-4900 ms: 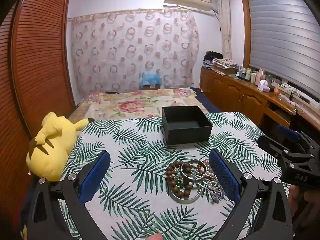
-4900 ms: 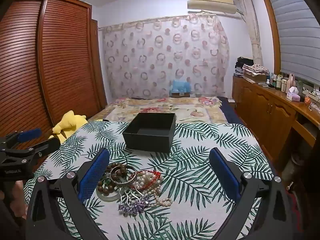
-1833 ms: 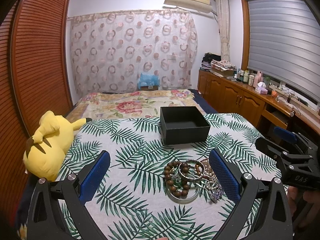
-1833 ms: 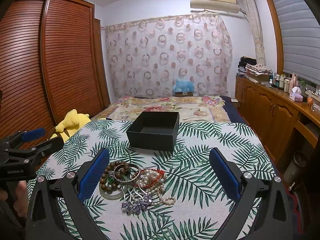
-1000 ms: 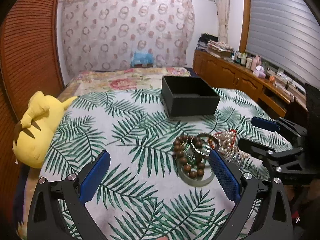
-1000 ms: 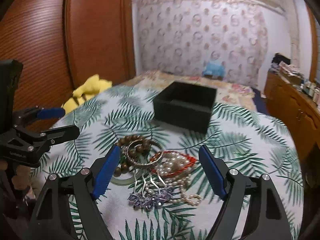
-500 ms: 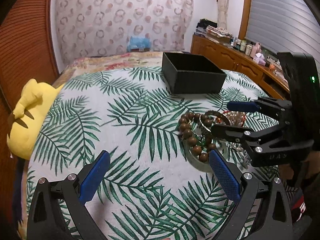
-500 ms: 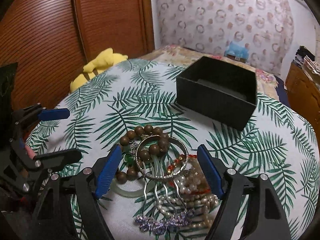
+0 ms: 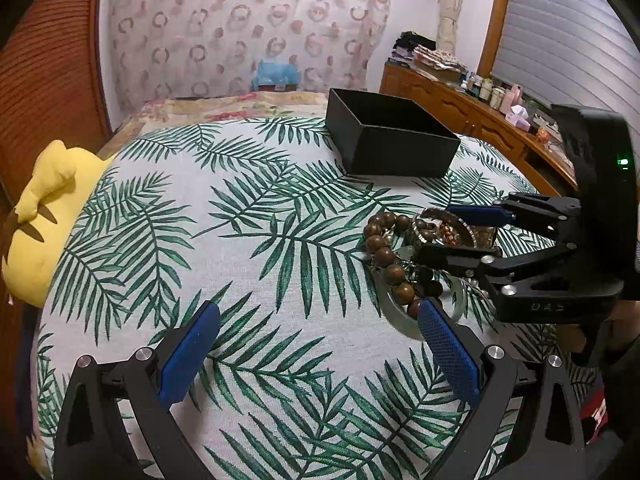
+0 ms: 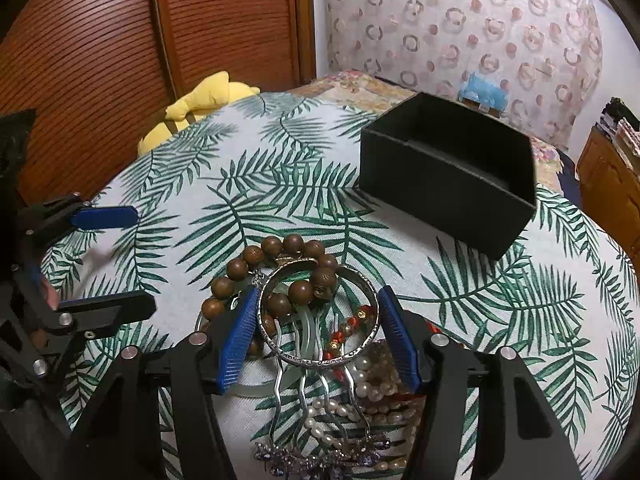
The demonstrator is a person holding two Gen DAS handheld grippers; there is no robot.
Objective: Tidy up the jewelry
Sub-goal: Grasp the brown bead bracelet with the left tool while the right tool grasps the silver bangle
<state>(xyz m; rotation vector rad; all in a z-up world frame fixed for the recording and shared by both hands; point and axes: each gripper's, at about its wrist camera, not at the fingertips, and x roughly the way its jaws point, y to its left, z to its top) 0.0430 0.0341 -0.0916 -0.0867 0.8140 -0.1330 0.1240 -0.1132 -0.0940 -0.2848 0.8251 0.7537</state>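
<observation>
Two letters, "DAS", mark the right gripper [image 10: 318,334], closing around the silver bangle [image 10: 318,316].

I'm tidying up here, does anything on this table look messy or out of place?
Yes. The jewelry sits in one tangled heap: wooden bead bracelet, silver bangle, pearls and hair comb overlap, all outside the black box.

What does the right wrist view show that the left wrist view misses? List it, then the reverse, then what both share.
Right wrist only: the hair comb, the pearls, and the right claw closing around the silver bangle.
Left wrist only: the wooden dresser and the left claw.
Both: the black box, the wooden beads, the yellow plush.
</observation>
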